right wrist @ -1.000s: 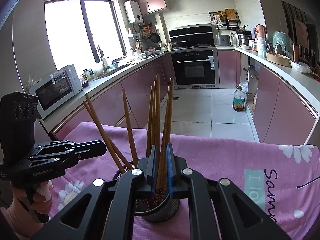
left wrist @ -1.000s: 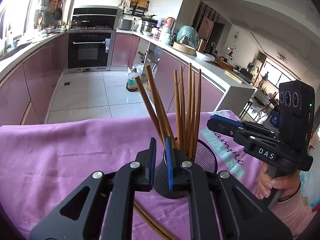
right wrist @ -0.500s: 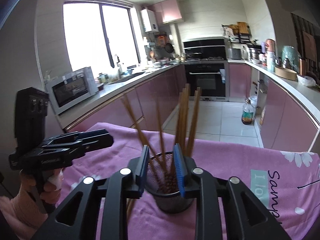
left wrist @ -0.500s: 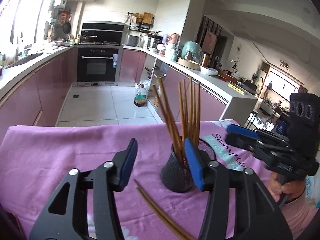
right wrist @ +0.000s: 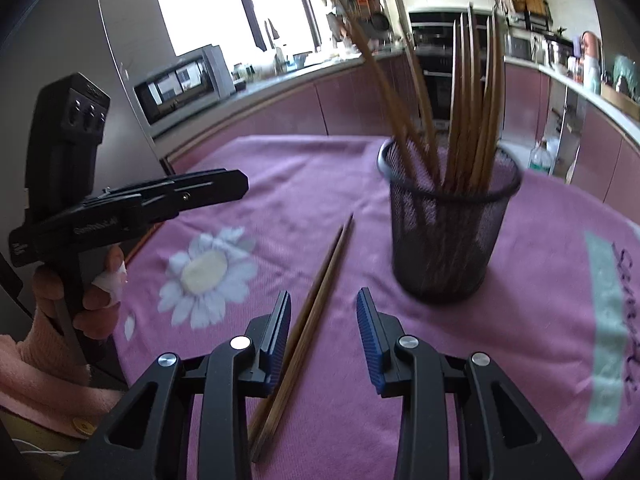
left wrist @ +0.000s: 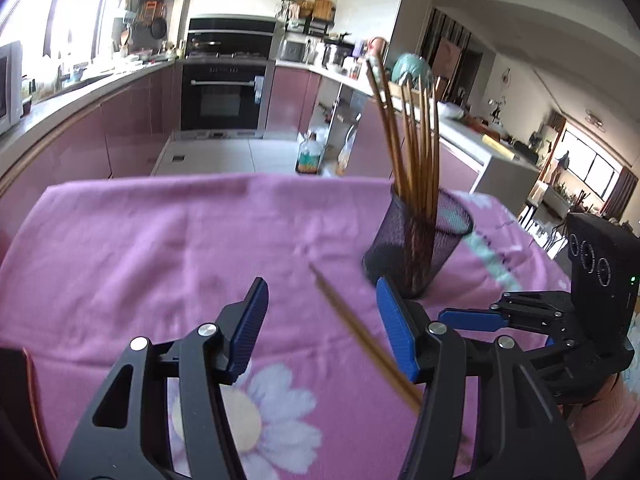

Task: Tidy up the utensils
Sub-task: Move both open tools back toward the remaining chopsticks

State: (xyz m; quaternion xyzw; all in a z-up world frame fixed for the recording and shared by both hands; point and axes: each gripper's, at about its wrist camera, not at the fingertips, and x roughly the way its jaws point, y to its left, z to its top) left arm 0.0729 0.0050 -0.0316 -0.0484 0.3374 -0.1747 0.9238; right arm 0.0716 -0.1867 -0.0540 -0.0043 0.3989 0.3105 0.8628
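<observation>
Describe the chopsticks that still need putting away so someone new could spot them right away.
Start at the pink flowered tablecloth and find the black mesh cup full of upright chopsticks. The loose pair lies flat on the cloth beside the cup, near the white daisy print. It alone lies down instead of standing.

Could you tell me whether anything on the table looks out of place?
Yes: two chopsticks lie flat on the pink cloth beside the mesh holder, while the rest stand inside it. Both grippers, left and right, are open and empty.
</observation>
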